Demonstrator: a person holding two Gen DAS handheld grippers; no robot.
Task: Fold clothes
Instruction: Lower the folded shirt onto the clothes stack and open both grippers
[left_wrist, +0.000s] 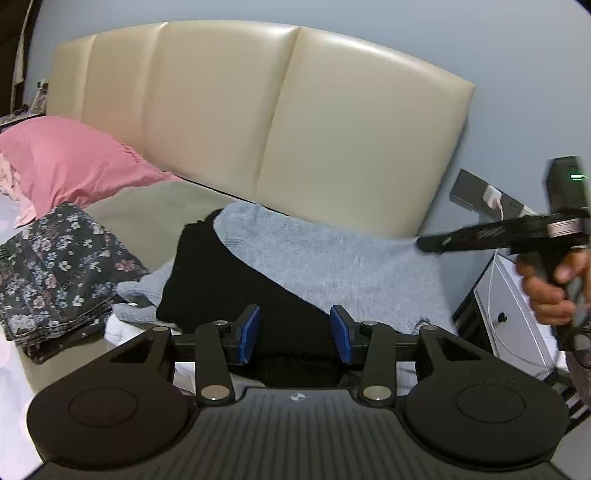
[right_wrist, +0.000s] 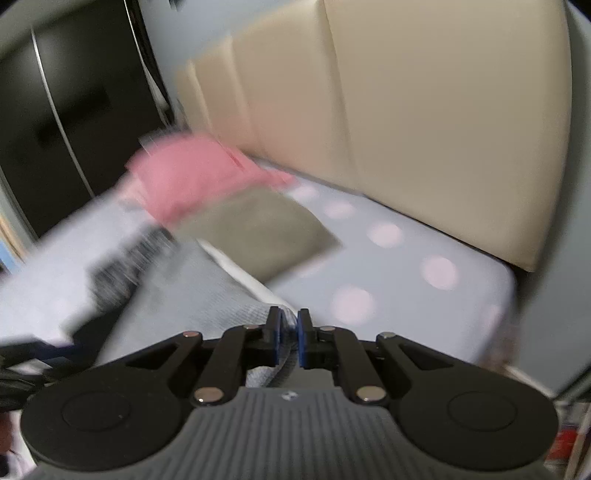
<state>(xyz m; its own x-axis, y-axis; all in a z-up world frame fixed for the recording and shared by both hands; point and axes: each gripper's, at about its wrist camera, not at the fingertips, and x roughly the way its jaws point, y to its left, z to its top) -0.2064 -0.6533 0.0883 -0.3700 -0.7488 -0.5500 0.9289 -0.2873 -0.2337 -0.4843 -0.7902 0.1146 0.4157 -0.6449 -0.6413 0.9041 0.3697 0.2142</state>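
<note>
My right gripper (right_wrist: 290, 338) is pinched on an edge of the grey-blue knit sweater (left_wrist: 332, 258). My left gripper (left_wrist: 294, 332) stands wide apart, holding nothing, above the black garment (left_wrist: 221, 280). The sweater drapes before the headboard (left_wrist: 258, 110), partly over the black garment. It looks soft, light and stretchy; I judge hem corners the best hold.

wrist views, close, both facing headboard (left_wrist: 258, 110)
</note>
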